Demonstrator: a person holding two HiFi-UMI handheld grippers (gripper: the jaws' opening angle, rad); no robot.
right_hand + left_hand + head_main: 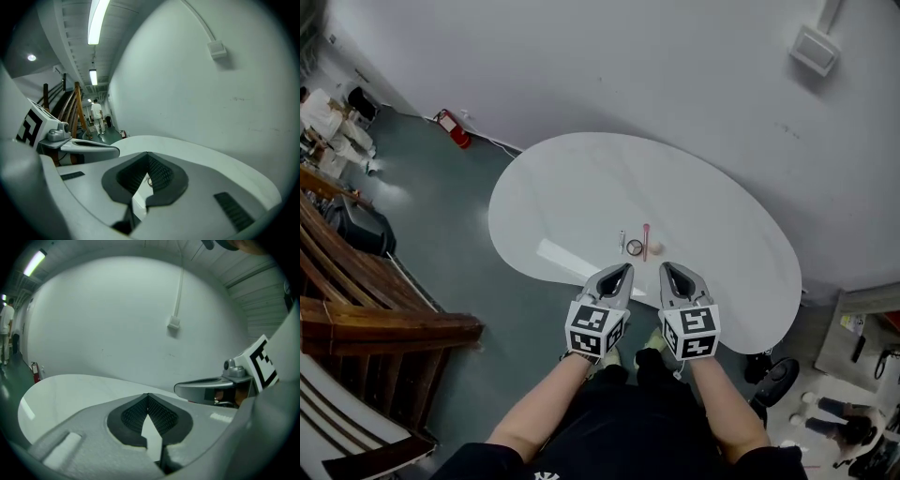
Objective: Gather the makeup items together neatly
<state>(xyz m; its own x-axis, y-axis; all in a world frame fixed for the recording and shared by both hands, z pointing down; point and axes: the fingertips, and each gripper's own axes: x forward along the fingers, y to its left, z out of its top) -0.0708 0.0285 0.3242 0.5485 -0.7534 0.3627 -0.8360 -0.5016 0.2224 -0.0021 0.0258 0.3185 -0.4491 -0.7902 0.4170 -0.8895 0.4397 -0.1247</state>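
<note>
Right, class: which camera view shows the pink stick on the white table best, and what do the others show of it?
The head view: the pink stick lies in full sight on the white table. The left and right gripper views show only tabletop past their shut jaws, with no stick in view.

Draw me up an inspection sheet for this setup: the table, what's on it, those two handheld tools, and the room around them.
Surface: white kidney-shaped table, bare apart from one small cluster near its front edge.
Job's things: pink stick, ring-shaped item, pale round item and thin small piece, lying close together; too small to name more exactly.
Clutter: nothing seen on the table.
Grippers: left gripper and right gripper side by side near the table's front edge, fingers closed, nothing between them.
Cables: cord running down the wall to a wall box.
Surroundings: red fire extinguisher on the floor, wooden furniture, white wall behind.
</note>
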